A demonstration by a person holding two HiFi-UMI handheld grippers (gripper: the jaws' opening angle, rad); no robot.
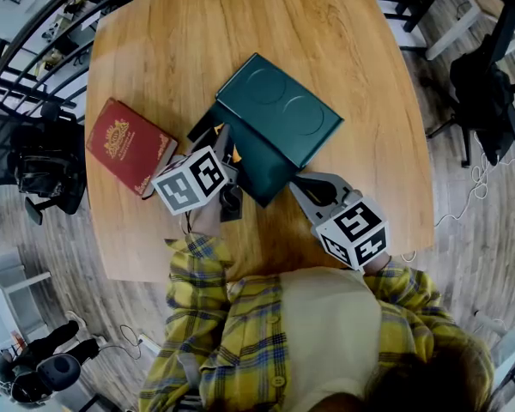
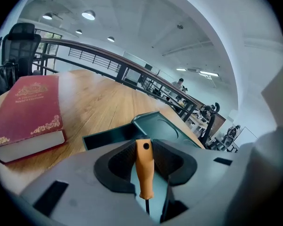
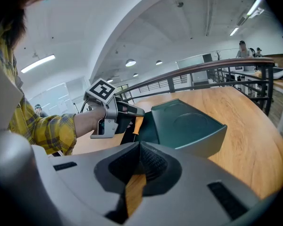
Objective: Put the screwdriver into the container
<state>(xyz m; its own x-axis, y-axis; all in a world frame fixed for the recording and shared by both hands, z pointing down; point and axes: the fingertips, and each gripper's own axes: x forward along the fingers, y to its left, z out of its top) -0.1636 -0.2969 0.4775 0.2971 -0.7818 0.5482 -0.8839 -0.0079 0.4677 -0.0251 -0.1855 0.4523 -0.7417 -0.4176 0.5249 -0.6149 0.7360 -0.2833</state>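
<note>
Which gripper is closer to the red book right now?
Left. The left gripper, holding the screwdriver, sits close beside the red book; the right gripper is farther off, beyond the green container.

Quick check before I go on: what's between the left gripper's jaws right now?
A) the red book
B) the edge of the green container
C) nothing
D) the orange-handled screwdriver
D: in the left gripper view the left gripper is closed on the orange handle of the screwdriver. The green container stands just ahead of it, and the red book lies on the table off to the left.
</note>
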